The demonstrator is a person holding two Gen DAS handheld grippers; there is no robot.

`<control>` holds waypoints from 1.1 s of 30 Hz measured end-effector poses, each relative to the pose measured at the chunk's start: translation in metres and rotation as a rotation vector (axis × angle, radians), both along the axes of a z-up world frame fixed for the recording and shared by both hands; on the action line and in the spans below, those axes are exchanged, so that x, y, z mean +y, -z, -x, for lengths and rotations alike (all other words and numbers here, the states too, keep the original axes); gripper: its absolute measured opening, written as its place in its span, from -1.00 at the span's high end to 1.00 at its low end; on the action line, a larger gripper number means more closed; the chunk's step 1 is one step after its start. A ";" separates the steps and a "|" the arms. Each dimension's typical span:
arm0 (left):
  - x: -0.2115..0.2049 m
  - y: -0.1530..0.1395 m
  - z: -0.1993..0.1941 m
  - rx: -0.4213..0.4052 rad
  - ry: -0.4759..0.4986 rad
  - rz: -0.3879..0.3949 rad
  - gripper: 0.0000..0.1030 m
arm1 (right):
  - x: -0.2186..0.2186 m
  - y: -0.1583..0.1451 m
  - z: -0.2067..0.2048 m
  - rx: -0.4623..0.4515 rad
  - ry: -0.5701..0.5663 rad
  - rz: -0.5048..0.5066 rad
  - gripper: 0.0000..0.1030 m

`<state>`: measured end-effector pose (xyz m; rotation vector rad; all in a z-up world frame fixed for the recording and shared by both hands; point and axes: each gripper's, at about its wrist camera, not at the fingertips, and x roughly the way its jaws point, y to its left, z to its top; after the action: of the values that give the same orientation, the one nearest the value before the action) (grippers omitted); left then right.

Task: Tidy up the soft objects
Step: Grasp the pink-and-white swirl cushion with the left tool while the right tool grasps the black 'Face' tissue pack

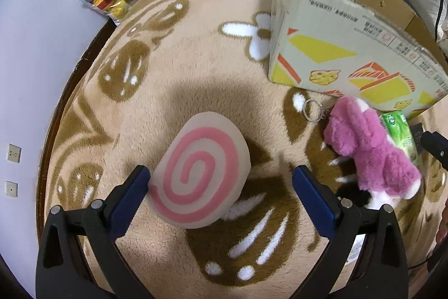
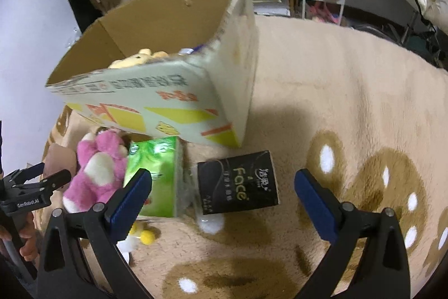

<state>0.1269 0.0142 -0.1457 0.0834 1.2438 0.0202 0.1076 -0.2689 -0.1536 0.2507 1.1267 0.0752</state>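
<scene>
Between the left claw's [image 1: 219,188] spread, empty fingers: pink-swirl cushion [image 1: 200,171] on the fleece blanket [image 1: 196,52], one pad touching its edge. Right claw [image 2: 222,194] also spread wide, empty, over black tissue pack [image 2: 238,182]; green pack [image 2: 158,173] and pink plush [image 2: 96,167] beside it. Step judged: pick-up. Next: squeeze cushion, lift into cardboard box [image 1: 344,46].

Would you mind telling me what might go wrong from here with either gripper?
The left gripper is open with the swirl cushion off-centre against one finger, so closing may push it aside. The right gripper is open over the black tissue pack, with the green tissue pack crowding one finger; it may catch both.
</scene>
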 end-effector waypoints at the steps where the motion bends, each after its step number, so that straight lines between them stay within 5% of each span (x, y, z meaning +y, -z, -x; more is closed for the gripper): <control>1: 0.000 0.002 -0.001 0.004 0.001 -0.006 -0.94 | -0.001 0.001 -0.001 0.006 0.001 -0.004 -0.86; 19: 0.001 0.012 -0.006 0.031 0.002 0.014 -0.93 | -0.018 0.026 -0.009 0.088 0.067 -0.046 -0.61; 33: 0.003 0.007 -0.002 0.009 -0.001 -0.017 -0.48 | -0.019 0.035 -0.018 0.108 0.053 -0.028 -0.62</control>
<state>0.1286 0.0170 -0.1529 0.0977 1.2526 0.0315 0.1255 -0.2879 -0.1886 0.3126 1.2259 0.0308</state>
